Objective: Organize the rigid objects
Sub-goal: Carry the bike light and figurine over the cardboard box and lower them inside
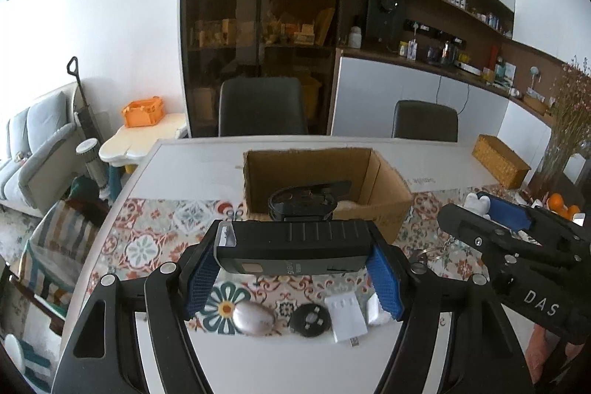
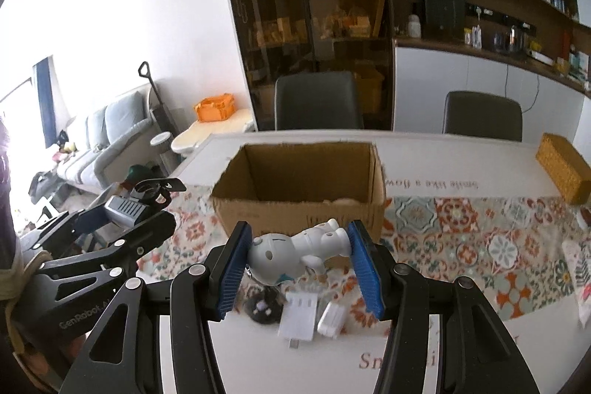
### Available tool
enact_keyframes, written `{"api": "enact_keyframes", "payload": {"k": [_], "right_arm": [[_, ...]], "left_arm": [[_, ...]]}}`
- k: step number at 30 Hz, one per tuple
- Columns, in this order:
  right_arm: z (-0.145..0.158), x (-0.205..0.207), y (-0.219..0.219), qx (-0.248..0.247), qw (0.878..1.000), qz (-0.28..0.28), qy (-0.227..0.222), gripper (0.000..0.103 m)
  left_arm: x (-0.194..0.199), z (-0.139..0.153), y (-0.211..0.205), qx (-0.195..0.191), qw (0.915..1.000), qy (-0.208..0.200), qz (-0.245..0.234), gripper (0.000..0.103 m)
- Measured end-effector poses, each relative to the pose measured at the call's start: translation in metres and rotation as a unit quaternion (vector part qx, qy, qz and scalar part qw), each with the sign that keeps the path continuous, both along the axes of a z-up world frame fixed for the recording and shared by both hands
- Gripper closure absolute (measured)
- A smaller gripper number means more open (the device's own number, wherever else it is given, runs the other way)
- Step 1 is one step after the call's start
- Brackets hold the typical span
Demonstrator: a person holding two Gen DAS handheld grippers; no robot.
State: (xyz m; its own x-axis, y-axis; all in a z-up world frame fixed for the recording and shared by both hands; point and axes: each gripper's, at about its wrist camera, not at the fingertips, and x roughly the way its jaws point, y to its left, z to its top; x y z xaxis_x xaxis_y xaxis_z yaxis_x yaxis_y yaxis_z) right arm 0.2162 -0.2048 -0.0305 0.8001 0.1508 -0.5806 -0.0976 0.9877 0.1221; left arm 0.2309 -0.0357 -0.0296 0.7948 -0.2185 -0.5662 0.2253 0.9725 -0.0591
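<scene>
My left gripper [image 1: 293, 277] is shut on a black handheld device [image 1: 293, 246] with a clip on its far end, held above the table in front of the open cardboard box [image 1: 384, 194]. It also shows at the left in the right wrist view [image 2: 127, 207]. My right gripper [image 2: 299, 268] is shut on a white toy figure [image 2: 295, 252], lying sideways between the blue pads, just short of the box [image 2: 299, 209]. On the table below lie a silver oval object [image 1: 253, 317], a black round disc [image 1: 309, 320], a white USB adapter [image 1: 345, 320] and a small white charger [image 2: 331, 320].
A patterned runner [image 2: 480, 239] covers the table's middle. A woven yellow box [image 2: 563, 172] stands at the back right. Two dark chairs [image 2: 317, 102] stand behind the table. Dried flowers [image 1: 569, 113] and oranges [image 1: 561, 204] are at the far right.
</scene>
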Motion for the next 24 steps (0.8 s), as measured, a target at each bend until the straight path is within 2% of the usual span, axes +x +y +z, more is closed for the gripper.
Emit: {"api": "enact_keyframes", "payload": {"k": [10,18,24], "right_arm": [[0.023,0.026,-0.005,-0.002,1.000,-0.008,-0.030,0.049],[0.031,0.065,-0.012,0.012,1.000,-0.013,-0.023,0.049],[0.035,0.096,-0.015,0.002,1.000,-0.020,-0.011,0.049]], "left_arm": [[0.042,0.022,-0.004,-0.002,1.0000,0.003,-0.001,0.031],[0.080,0.033,-0.015,0.003,0.9997,0.010,-0.022,0.031],[0.109,0.037,-0.020,0.003,0.9994,0.025,-0.024,0.031]]}}
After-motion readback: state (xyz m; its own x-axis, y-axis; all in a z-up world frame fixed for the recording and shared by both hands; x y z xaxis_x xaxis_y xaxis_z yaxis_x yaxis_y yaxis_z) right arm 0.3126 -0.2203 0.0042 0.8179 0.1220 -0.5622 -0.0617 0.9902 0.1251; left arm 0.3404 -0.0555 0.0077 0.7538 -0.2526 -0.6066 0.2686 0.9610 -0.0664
